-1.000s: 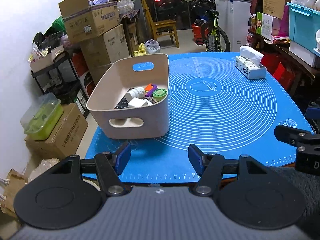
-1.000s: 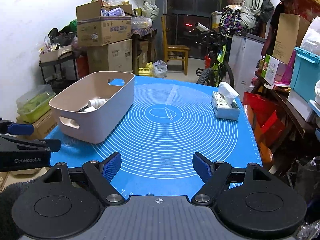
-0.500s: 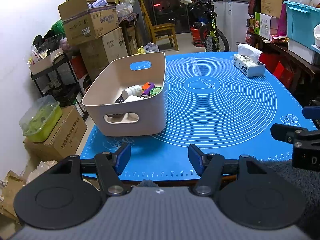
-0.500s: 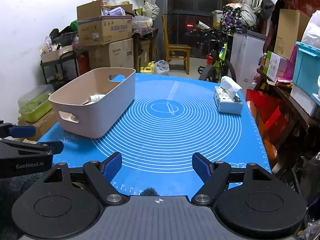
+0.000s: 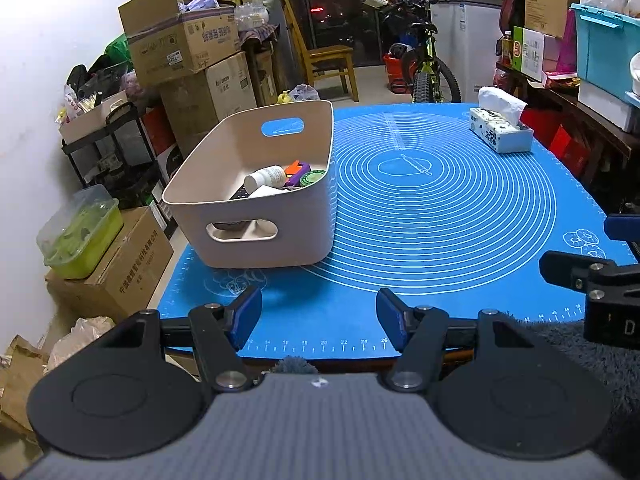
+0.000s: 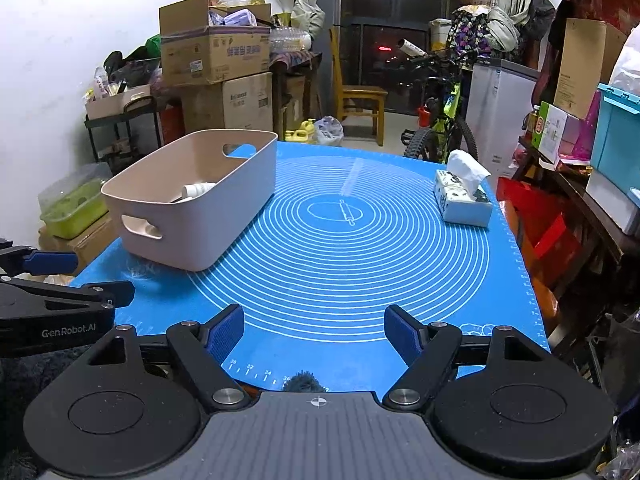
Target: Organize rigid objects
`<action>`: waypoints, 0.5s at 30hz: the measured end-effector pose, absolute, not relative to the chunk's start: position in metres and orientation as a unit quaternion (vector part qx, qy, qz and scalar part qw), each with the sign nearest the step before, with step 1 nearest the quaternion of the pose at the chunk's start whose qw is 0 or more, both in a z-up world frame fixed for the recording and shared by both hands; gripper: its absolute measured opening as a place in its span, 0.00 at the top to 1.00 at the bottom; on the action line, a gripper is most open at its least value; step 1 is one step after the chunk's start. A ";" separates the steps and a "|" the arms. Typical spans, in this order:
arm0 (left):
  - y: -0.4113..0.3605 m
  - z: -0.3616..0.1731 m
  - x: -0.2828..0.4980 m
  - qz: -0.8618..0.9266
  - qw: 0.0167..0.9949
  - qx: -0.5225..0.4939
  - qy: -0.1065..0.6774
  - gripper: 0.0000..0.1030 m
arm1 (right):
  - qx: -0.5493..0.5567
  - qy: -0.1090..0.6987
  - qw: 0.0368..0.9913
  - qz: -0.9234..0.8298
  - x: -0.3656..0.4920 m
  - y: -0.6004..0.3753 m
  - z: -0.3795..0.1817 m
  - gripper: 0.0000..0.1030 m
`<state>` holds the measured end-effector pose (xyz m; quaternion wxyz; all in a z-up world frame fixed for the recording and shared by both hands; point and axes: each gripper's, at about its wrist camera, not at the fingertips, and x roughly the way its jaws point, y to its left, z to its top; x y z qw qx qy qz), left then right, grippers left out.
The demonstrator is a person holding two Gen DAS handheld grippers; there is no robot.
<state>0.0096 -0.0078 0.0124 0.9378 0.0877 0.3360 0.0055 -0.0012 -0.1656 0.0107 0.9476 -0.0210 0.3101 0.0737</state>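
Note:
A beige plastic bin (image 5: 256, 184) (image 6: 192, 196) stands on the left part of the blue mat (image 5: 440, 216) (image 6: 344, 256). Inside it lie a white bottle (image 5: 265, 176) (image 6: 198, 189), an orange and purple piece (image 5: 298, 168), a green round lid (image 5: 312, 178) and other small items, partly hidden by the wall. My left gripper (image 5: 318, 314) hovers open over the mat's near edge, in front of the bin, with nothing between its fingers. My right gripper (image 6: 314, 334) is open and empty over the near edge, to the right of the bin.
A tissue box (image 5: 500, 134) (image 6: 462, 198) sits at the mat's far right. Cardboard boxes (image 5: 188, 40), a shelf rack (image 5: 108, 148) and a green container (image 5: 80, 232) crowd the left. A chair (image 6: 360, 96), a bicycle (image 6: 444, 120) and red bags (image 6: 540, 224) stand beyond and to the right.
Both grippers have drawn back a little toward the near edge of the mat, so the bin looks slightly farther away. Jaws have kept the same width.

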 end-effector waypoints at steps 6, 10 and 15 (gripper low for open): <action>-0.009 0.012 0.010 0.004 0.937 0.090 0.337 0.37 | -0.020 0.310 0.948 0.074 -0.001 -0.166 0.011 0.21; -0.009 0.012 0.009 0.003 0.937 0.091 0.337 0.37 | -0.020 0.310 0.948 0.074 -0.001 -0.166 0.011 0.21; -0.011 0.012 0.009 0.002 0.937 0.093 0.336 0.37 | -0.019 0.310 0.948 0.074 -0.001 -0.166 0.011 0.21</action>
